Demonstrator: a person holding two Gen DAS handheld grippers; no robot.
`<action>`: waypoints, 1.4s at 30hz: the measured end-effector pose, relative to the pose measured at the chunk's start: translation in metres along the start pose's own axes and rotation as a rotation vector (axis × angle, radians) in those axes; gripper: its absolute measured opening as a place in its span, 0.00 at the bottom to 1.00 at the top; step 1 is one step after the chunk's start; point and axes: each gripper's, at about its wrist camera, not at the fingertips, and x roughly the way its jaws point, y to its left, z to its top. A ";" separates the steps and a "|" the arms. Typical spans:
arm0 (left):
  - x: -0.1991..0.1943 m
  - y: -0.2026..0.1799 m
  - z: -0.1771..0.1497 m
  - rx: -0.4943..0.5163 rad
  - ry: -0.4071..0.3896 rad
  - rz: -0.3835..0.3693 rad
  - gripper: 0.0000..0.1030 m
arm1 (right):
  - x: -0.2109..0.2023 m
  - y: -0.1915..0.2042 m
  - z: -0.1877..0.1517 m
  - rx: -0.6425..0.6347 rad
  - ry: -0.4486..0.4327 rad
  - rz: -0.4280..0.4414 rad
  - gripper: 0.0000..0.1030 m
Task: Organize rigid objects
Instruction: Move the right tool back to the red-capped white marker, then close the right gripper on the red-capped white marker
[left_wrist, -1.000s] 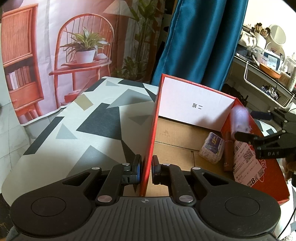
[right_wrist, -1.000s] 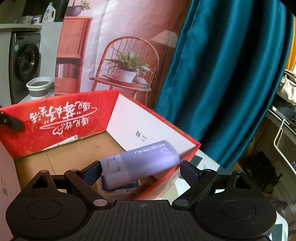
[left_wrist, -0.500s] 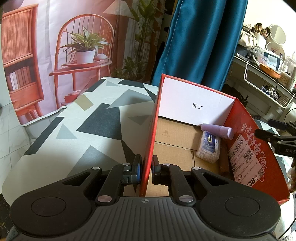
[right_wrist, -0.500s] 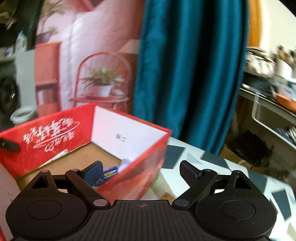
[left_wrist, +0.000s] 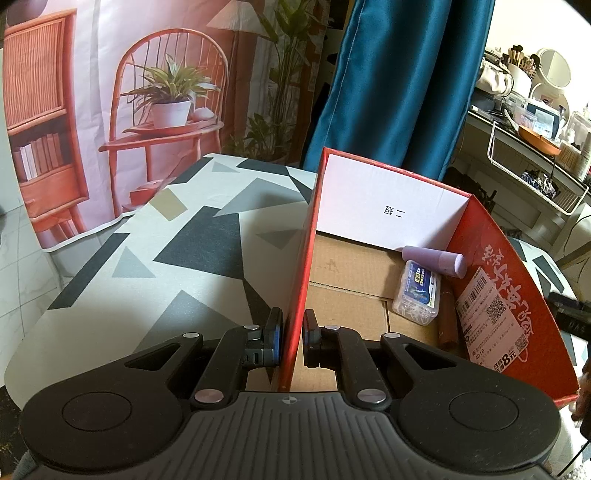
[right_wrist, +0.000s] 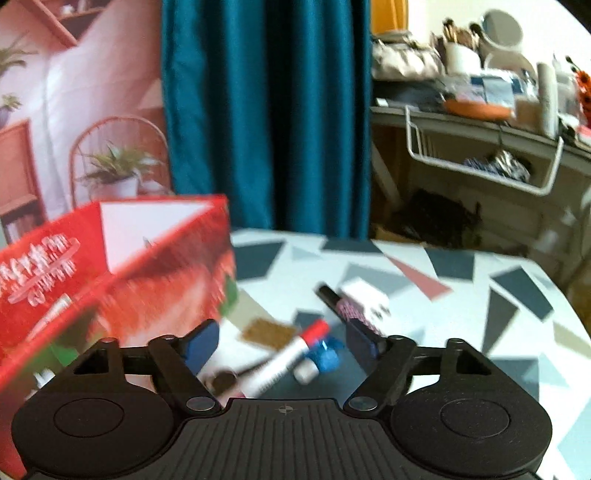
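Note:
My left gripper (left_wrist: 292, 338) is shut on the near left wall of the red cardboard box (left_wrist: 301, 266). Inside the box lie a lilac tube (left_wrist: 434, 259), a clear packet with a blue label (left_wrist: 419, 293) and a brown stick (left_wrist: 447, 325) along the right wall. My right gripper (right_wrist: 282, 343) is outside the box, over the table, its jaws closing with nothing pressed between them. Below it lie a white marker with a red cap (right_wrist: 286, 356), a small blue-and-white item (right_wrist: 319, 360), a dark patterned pen (right_wrist: 338, 301) and a white block (right_wrist: 364, 293). The box (right_wrist: 110, 266) stands to its left.
A patterned tablecloth (left_wrist: 159, 258) covers the round table. A tan card (right_wrist: 267, 332) and a small round dark lid (right_wrist: 221, 380) lie near the marker. A teal curtain (right_wrist: 266, 110) hangs behind, and a cluttered shelf with a white wire basket (right_wrist: 480, 162) stands at the right.
The lilac tube left my right gripper and now lies in the box. The right gripper swung right, out of the box and over the loose items, and its jaws have narrowed. The left gripper stayed put.

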 end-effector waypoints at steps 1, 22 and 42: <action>0.000 0.000 0.000 0.000 0.000 0.001 0.12 | 0.003 -0.001 -0.004 -0.003 0.019 -0.006 0.59; -0.001 0.001 0.000 0.005 -0.001 0.001 0.12 | 0.086 0.016 -0.011 0.038 0.198 -0.026 0.32; 0.000 0.002 -0.001 0.001 0.002 0.001 0.12 | 0.029 0.011 -0.050 -0.088 0.154 0.043 0.18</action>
